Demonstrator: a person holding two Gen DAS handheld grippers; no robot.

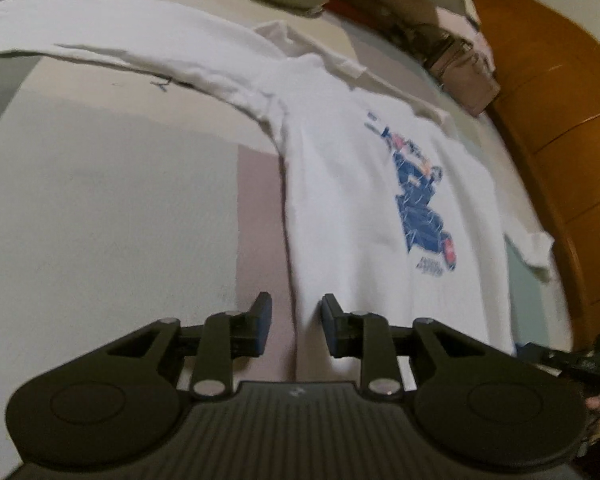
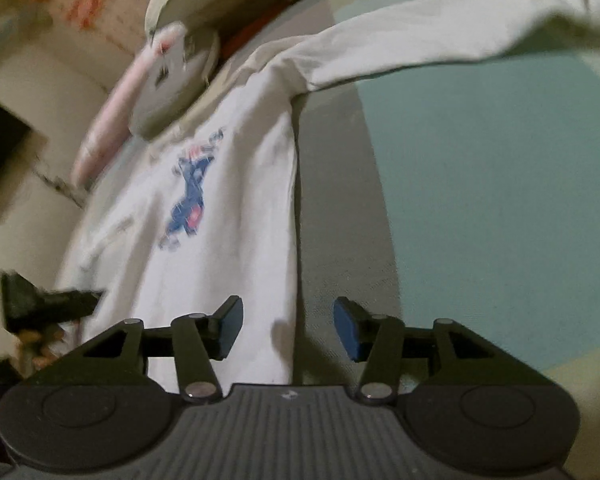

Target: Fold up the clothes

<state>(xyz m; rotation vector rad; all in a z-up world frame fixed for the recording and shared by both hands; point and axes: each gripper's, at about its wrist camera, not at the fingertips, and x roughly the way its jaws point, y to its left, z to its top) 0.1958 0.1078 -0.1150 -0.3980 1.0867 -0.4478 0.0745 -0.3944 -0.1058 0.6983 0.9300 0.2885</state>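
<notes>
Fingers of left gripper [image 1: 296, 322] spread apart, gripping nothing; white sweatshirt [image 1: 364, 200] lies flat on bed [image 1: 100, 220] just ahead, its side edge between them; right gripper [image 2: 288, 326] likewise released, hem edge between fingers.

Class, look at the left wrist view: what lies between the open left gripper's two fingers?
The white shirt's side edge over the bedsheet lies inside the left gripper.

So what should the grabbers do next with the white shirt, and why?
Probably lower both and close them on the bottom edge. The white shirt lies flat, print up, sleeves spread. The left gripper and the right gripper are both open and empty, each lined up with a bottom corner of the shirt. Gripping there would likely let them lift the hem for the first fold.
</notes>
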